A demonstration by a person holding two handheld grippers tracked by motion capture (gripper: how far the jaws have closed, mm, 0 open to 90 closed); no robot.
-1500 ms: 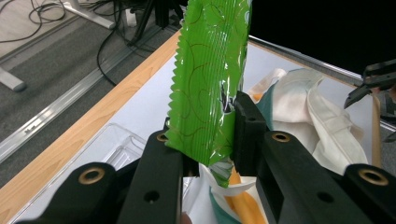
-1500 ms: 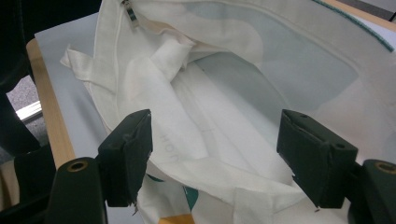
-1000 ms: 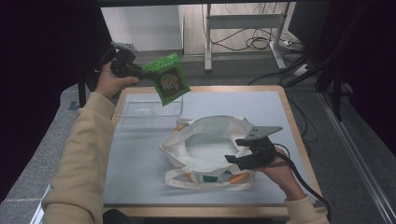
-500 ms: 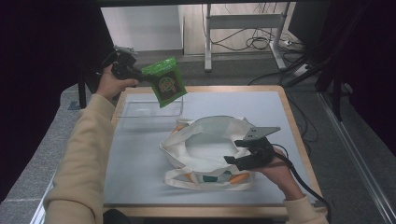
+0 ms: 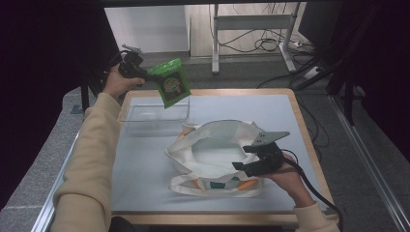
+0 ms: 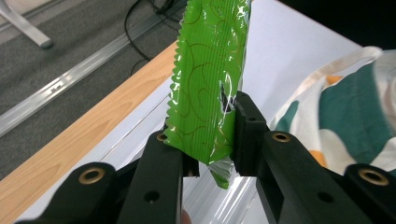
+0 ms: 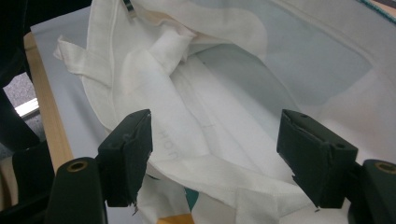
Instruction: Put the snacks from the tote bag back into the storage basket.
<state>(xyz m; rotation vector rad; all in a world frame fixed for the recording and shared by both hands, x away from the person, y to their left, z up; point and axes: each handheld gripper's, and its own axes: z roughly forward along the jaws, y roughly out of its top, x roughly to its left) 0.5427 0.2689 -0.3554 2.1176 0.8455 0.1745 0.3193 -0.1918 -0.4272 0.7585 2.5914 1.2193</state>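
A green snack packet (image 5: 170,86) hangs in the air over the back left of the table, above a clear plastic container (image 5: 150,113). My left gripper (image 5: 150,74) is shut on the packet's upper corner. In the left gripper view the pads pinch the crinkled packet (image 6: 210,79) at my left gripper (image 6: 208,123). A white tote bag (image 5: 193,137) with teal and orange patches lies open in the middle of the table. My right gripper (image 5: 244,157) is at the bag's right rim, jaws wide apart. In the right gripper view the bag's white fabric (image 7: 187,93) lies beyond my right gripper (image 7: 212,144).
The table (image 5: 145,169) has a pale blue top with a wooden border. A cable trails from the right gripper off the front right corner. Beyond the far edge are grey floor, desk legs (image 5: 215,43) and loose cables.
My left gripper has carried the green packet slightly lower, towards the clear container. The right gripper and the bag have stayed put.
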